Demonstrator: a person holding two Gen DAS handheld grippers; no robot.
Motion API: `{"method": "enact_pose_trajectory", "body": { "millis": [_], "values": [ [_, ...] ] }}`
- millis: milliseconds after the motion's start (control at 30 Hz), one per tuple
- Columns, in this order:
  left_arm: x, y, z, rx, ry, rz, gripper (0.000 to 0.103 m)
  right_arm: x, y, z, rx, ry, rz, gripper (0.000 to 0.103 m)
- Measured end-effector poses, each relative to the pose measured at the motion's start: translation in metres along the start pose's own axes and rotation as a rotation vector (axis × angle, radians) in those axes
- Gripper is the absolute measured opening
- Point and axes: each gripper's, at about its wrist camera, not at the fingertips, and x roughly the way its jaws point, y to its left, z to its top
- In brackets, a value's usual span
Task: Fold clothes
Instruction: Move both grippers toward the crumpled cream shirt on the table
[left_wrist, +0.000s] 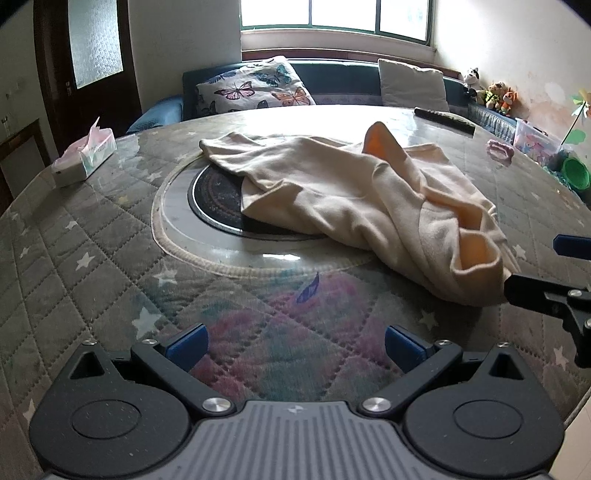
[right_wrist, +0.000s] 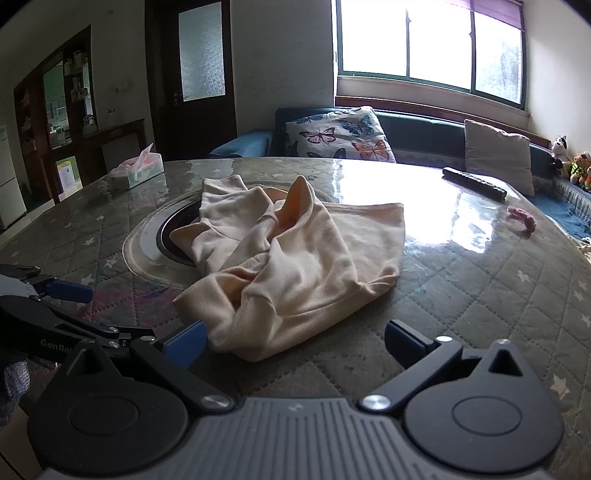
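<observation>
**Around the quilted table**

We see a tissue box (left_wrist: 84, 158) near the table's (left_wrist: 92, 236) far left edge, a black remote (right_wrist: 474, 183) and a small pink item (right_wrist: 522, 218) well apart toward the right. Behind stands a blue sofa (right_wrist: 413, 127) with a butterfly cushion (right_wrist: 338, 134), a plain cushion (right_wrist: 498, 155) and stuffed toys (left_wrist: 491, 92) under the window (right_wrist: 428, 44)

Cream garment (left_wrist: 351, 192) crumpled; its type can't be told, folds hide its underside. It covers the right part of the dark round inset (left_wrist: 214, 199) in the table. Right gripper (left_wrist: 546, 269) cut off by the left wrist view's right edge. Stuffed toys (right_wrist: 576, 162) on the sofa too small to identify. Shelf contents (right_wrist: 74, 92) blurred
</observation>
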Motion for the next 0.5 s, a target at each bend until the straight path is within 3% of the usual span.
{"method": "enact_pose_trajectory", "body": {
  "millis": [500],
  "values": [
    [0.005, -0.002, 0.022, 0.023, -0.021, -0.003, 0.103, 0.007, -0.005, 0.015, -0.010, -0.001, 0.006, 0.103]
  ]
}}
